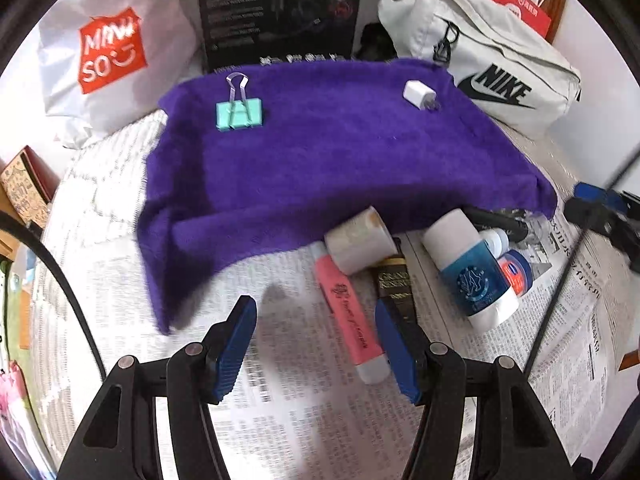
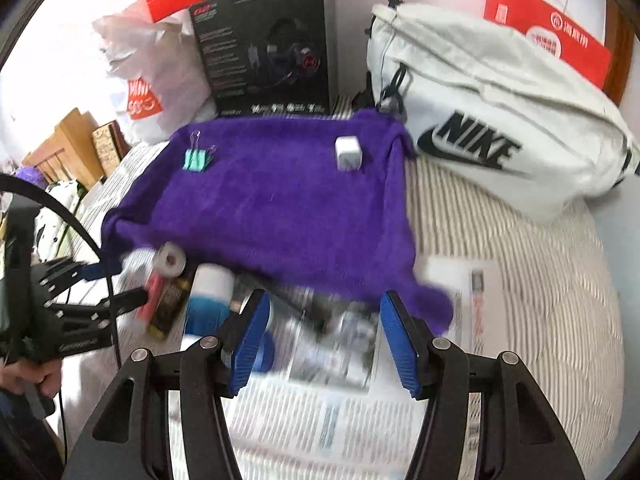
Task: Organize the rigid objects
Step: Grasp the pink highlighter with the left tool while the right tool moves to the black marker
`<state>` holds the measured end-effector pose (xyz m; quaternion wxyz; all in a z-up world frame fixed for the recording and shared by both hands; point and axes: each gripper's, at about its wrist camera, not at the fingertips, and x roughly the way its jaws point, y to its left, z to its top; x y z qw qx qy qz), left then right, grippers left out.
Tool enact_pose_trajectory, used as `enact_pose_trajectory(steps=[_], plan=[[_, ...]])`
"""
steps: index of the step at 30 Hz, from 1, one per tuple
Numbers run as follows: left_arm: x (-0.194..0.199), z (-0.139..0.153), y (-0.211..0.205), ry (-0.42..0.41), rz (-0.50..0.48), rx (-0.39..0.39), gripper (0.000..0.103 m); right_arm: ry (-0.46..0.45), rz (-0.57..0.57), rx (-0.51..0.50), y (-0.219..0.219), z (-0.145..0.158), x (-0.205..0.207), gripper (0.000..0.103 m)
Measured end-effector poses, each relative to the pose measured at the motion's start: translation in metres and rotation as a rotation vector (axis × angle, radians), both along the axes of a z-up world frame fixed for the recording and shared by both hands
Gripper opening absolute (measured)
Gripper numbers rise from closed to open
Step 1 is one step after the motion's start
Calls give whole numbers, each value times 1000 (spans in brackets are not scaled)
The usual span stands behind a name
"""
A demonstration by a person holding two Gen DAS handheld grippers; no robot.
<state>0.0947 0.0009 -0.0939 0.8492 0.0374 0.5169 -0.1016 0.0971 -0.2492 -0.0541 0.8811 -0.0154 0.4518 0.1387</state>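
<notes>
From the left wrist camera, the left gripper [image 1: 316,340] hangs at the bottom centre of the frame with its blue pads spread and nothing between them; it grips nothing. Just above it and to the right, a heap of small things lies on newspaper [image 1: 304,408]: a pink highlighter [image 1: 352,320], a roll of tape [image 1: 358,242], a dark box with gold lettering [image 1: 396,288], a white-and-blue bottle [image 1: 472,268] and a small red-and-blue jar [image 1: 516,272]. The purple towel [image 1: 320,168] fills the middle of the frame, with a teal binder clip [image 1: 239,114] at its upper left and a white charger plug [image 1: 418,94] at its upper right. To my eye the highlighter is the nearest pick. It lies slantwise, so the jaws should straddle its narrow width rather than its length, and come down without nudging the tape roll touching its top end.

From the right wrist camera, the right gripper [image 2: 324,344] sits low in the centre, released as well, over blurred printed paper. The same heap shows at lower left, partly smeared. The left-hand tool, at the left edge, reaches toward that heap, so I'd keep the right one clear of it.
</notes>
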Motion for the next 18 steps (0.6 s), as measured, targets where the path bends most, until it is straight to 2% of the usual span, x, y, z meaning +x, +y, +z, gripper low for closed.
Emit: enact_pose_trajectory(steps=[8, 14, 15, 16, 17, 18], plan=[[0, -10, 7, -14, 48, 90, 62, 10, -3, -6, -4, -3, -19, 57], [-9, -11, 13, -28, 41, 75, 60, 18, -4, 9, -5, -8, -20, 58], [-8, -11, 12, -32, 31, 65, 56, 19, -3, 10, -5, -9, -20, 58], [-9, -11, 10, -40, 19, 52, 47, 24, -1, 10, -4, -11, -19, 58], [-10, -11, 8, -50, 4, 39, 41, 28, 0, 10, -4, -12, -19, 58], [-10, -10, 6, -58, -2, 55, 34, 33, 1, 8, -3, -14, -19, 58]])
